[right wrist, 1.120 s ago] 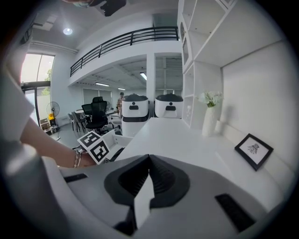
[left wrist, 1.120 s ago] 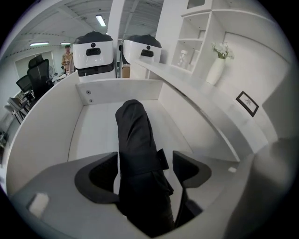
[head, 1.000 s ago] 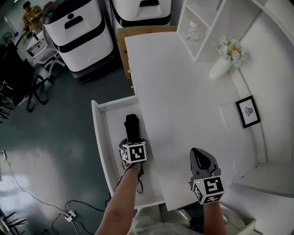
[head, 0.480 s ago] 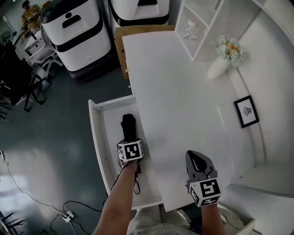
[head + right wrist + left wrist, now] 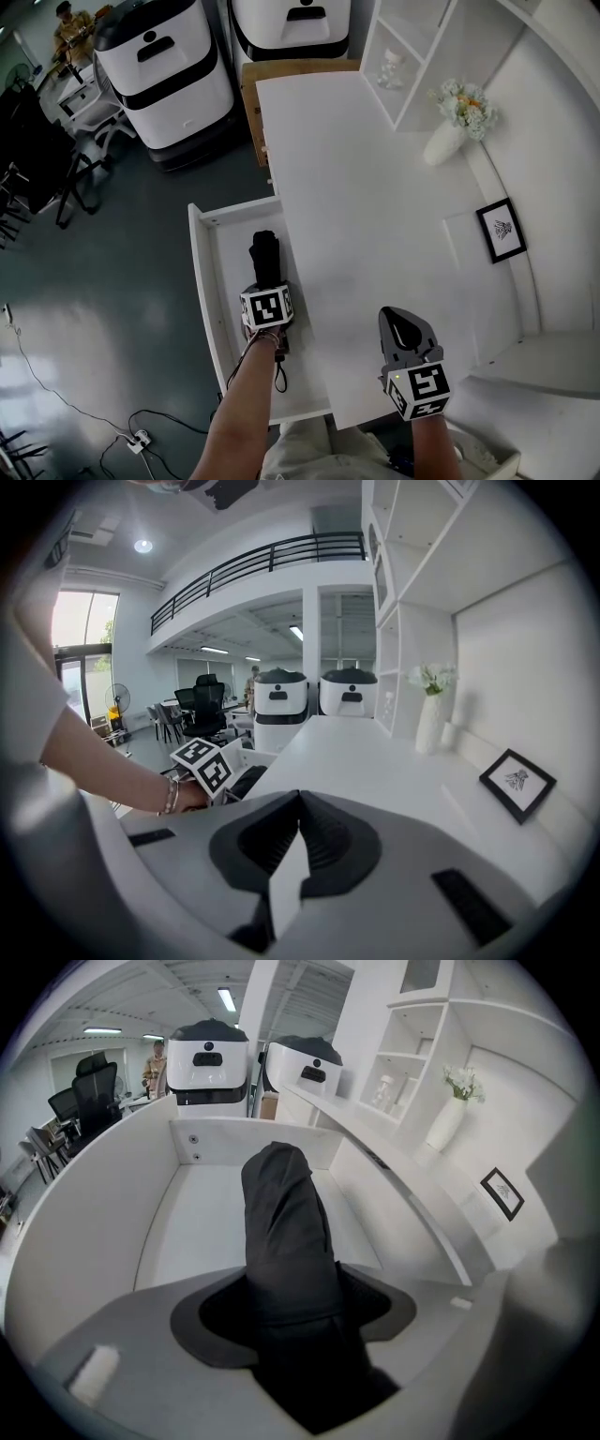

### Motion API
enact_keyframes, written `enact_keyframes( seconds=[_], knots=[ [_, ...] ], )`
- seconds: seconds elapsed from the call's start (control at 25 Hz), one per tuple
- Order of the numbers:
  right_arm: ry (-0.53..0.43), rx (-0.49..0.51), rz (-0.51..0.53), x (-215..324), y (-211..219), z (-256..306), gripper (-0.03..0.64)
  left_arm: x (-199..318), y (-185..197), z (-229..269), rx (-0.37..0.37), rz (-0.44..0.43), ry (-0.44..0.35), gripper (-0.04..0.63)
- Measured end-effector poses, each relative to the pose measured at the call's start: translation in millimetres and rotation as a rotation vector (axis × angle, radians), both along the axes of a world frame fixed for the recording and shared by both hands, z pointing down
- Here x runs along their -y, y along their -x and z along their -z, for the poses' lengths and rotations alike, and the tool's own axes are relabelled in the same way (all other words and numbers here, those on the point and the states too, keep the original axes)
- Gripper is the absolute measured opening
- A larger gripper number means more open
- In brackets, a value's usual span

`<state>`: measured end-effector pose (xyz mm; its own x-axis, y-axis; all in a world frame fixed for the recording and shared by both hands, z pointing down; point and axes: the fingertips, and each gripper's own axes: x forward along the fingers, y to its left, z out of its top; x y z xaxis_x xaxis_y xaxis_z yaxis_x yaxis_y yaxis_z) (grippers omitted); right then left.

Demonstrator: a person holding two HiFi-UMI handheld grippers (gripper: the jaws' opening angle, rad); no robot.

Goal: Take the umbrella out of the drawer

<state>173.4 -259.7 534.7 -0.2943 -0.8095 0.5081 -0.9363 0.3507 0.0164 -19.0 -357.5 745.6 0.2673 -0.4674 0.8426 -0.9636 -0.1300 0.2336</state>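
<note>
Black ribbed jaws of the right gripper (image 5: 401,321) meet at their tips, empty, above the white tabletop (image 5: 375,187). Beyond it, the left gripper (image 5: 266,284), its jaws having just been closing, clamps the folded black fabric umbrella (image 5: 264,253), which lies in the open white drawer (image 5: 208,281).

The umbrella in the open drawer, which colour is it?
The umbrella is plain black, with no pattern. The left gripper view shows it best.

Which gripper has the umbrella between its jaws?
The left gripper, down in the open drawer: its jaws have just been closing onto the black umbrella. The right gripper is shut, empty, over the desk.
</note>
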Motion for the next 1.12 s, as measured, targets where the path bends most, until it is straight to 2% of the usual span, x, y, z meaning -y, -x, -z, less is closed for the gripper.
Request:
enact_keyframes(
  seconds=[0.48, 1.12],
  knots=[
    [-0.053, 0.022, 0.024, -5, 3, 28, 0.008, -3, 13, 43, -0.026, 0.037, -0.061, 0.279],
    [-0.169, 0.022, 0.06, -1, 18, 85, 0.008, -12, 29, 108, -0.054, 0.025, -0.147, 0.279]
  ],
)
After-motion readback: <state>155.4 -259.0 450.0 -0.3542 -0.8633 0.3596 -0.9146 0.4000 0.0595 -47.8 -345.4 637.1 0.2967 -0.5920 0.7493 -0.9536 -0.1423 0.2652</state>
